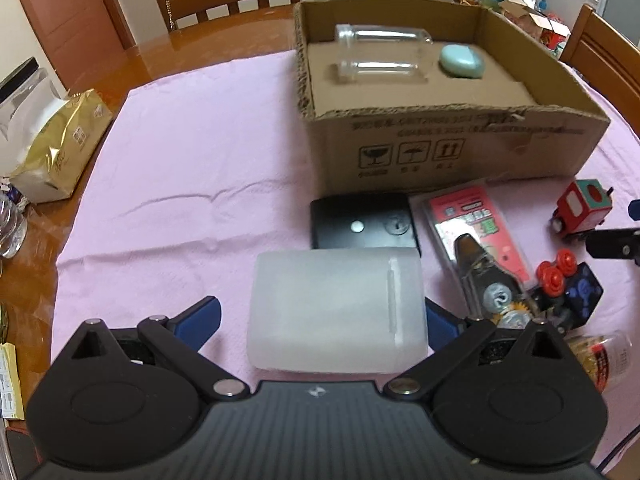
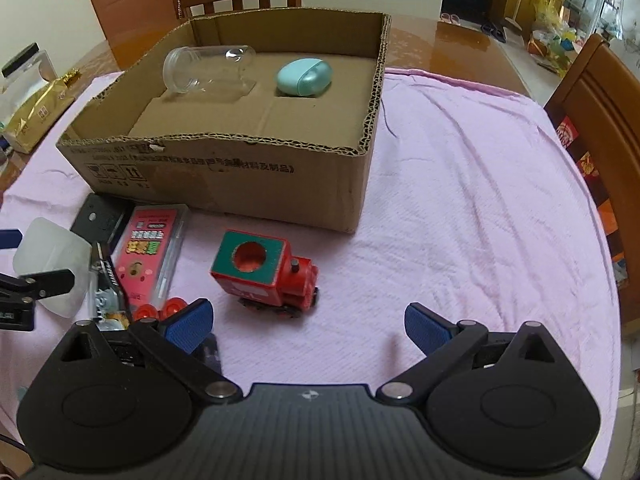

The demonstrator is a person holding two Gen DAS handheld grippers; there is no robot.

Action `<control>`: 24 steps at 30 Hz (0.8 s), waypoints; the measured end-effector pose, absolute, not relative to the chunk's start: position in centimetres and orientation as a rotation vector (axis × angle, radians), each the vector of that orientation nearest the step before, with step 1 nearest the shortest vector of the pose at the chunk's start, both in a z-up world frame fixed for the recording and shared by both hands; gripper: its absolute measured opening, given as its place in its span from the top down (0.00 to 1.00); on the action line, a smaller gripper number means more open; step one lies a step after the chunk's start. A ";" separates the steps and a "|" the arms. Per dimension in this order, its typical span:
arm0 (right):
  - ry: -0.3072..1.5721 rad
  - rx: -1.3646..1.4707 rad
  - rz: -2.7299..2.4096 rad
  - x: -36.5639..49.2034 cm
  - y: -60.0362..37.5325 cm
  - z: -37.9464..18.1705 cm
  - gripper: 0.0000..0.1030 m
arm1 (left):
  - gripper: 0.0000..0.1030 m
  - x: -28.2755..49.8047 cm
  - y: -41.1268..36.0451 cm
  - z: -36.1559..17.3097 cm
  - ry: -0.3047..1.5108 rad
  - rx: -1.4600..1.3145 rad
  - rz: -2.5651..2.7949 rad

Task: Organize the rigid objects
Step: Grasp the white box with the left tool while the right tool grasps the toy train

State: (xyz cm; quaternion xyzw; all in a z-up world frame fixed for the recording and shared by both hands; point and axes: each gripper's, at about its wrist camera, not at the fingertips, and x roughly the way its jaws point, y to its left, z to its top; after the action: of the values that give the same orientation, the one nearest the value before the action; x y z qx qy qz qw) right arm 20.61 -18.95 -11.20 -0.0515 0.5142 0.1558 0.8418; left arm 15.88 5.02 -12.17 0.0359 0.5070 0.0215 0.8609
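The frosted white container sits right between the left gripper's blue fingers, lying on the pink cloth. The left pad stands clear of its wall, and the right pad is tucked behind its edge, so I cannot tell whether there's any bite on it yet. I'd call this the pick-up step: the fingers need to close squarely on those smooth, slightly rounded sides before any lift.

At 12 o'clock from the container lies a flat black box, touching or just beside it. Beyond that stands the cardboard box, the likely destination, already holding a clear jar on its side and a teal oval case. There's plenty of bare floor near the front wall, so the carry calls for clearing that wall and setting down short of the jar.

At 2 o'clock, a pink blister pack; further right, a red toy train. The right gripper hovers just short of that train, fingers spread wide, nothing in them.

The lower right is murky: red knobs, a dark blue piece, and a small bottle mostly hidden behind the gripper's arm. The jar's reflection makes it read almost like two.
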 end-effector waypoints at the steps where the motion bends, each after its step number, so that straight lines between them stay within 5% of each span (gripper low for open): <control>1: 1.084 -0.101 0.333 20.6 -18.7 -11.1 0.00 | 0.02 15.9 5.2 -12.2 1.065 0.070 0.043; 24: 1.056 -0.158 0.219 21.8 -20.4 -14.4 0.00 | 0.03 16.3 5.3 -13.1 1.054 0.053 0.035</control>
State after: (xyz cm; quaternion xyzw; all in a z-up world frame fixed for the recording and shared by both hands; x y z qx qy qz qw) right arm 21.79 -20.39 -14.37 -0.0753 0.5023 0.1042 0.8551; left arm 16.35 5.30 -13.15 0.0253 0.5027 0.0167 0.8639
